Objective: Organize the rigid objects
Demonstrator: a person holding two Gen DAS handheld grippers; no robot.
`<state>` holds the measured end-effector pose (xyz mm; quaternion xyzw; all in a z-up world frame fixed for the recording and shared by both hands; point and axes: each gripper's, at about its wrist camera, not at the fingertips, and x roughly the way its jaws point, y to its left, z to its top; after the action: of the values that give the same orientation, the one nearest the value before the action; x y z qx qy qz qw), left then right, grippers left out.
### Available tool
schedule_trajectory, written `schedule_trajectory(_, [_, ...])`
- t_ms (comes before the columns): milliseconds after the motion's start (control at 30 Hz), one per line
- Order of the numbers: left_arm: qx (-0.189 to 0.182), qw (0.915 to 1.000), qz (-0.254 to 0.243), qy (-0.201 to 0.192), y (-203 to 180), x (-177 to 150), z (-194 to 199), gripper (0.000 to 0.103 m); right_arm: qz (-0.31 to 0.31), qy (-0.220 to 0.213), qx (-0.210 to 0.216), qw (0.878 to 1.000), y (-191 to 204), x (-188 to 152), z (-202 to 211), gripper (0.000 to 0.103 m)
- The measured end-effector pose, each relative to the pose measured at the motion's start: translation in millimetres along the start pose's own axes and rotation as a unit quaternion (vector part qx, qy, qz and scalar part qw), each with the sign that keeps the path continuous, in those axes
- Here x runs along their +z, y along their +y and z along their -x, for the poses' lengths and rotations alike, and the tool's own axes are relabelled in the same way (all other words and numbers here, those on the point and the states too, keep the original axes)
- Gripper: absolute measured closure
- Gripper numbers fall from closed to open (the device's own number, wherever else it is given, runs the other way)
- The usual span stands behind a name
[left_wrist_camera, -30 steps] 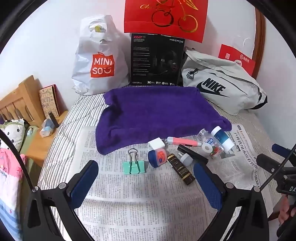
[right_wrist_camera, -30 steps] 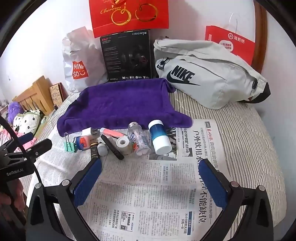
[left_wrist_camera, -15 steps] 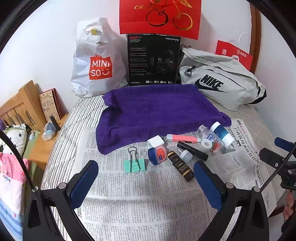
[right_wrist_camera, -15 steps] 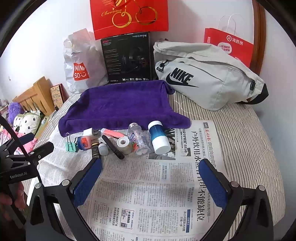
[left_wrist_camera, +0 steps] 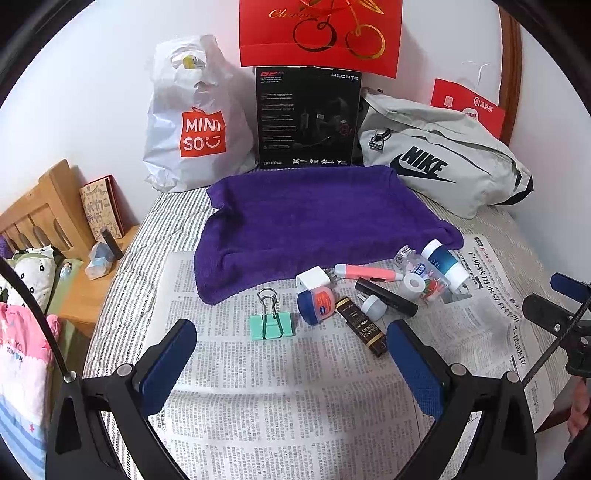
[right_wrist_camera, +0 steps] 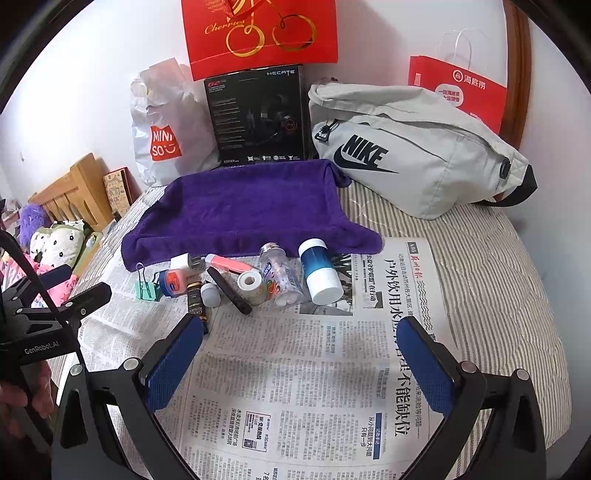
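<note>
row of small rigid items lies on the spread newspaper (left_wrist_camera: 295, 387) on the bed, ahead of both tools, just at the near edge of the purple towel (left_wrist_camera: 314, 218). from the left tool (left_wrist_camera: 291, 354): mint green metal binder clip (left_wrist_camera: 270, 322) straight ahead between its blue pads, lying flat. right of it a blue round vaseline tub with orange label (left_wrist_camera: 317, 303), touching a white cube charger plug (left_wrist_camera: 313, 278) behind it. next a dark brown slim tube with gold lettering (left_wrist_camera: 364, 326), its near end just beside the right pad. small white cap (left_wrist_camera: 372, 306), black pen-like stick (left_wrist_camera: 386, 297), pink and white pen (left_wrist_camera: 365, 272) further right. from the right tool (right_wrist_camera: 303, 354): white tape roll (right_wrist_camera: 250, 281), clear plastic bottle lying on its side (right_wrist_camera: 279, 277), blue bottle with white cap (right_wrist_camera: 319, 271) ahead, slightly left of centre.

both tools open wide, holding nothing, hovering over the newspaper. right tool shows at the right edge of the left view, apart from the items.

behind the towel against the wall: white miniso plastic bag (left_wrist_camera: 195, 122), black hecate box (left_wrist_camera: 307, 118), grey nike bag (left_wrist_camera: 443, 162), red cherry paper bag (left_wrist_camera: 319, 33).
</note>
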<state>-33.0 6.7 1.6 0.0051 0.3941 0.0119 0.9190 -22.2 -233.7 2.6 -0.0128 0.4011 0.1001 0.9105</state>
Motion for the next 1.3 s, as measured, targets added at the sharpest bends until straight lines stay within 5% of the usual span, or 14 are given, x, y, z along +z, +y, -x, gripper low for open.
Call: schedule_trajectory(1300, [0.001,1.0000,-0.003,-0.003,4.4,-0.2,5.0,0.000,0.009,-0.005,0.018,1.000,7.4,-3.2,6.6,0.000])
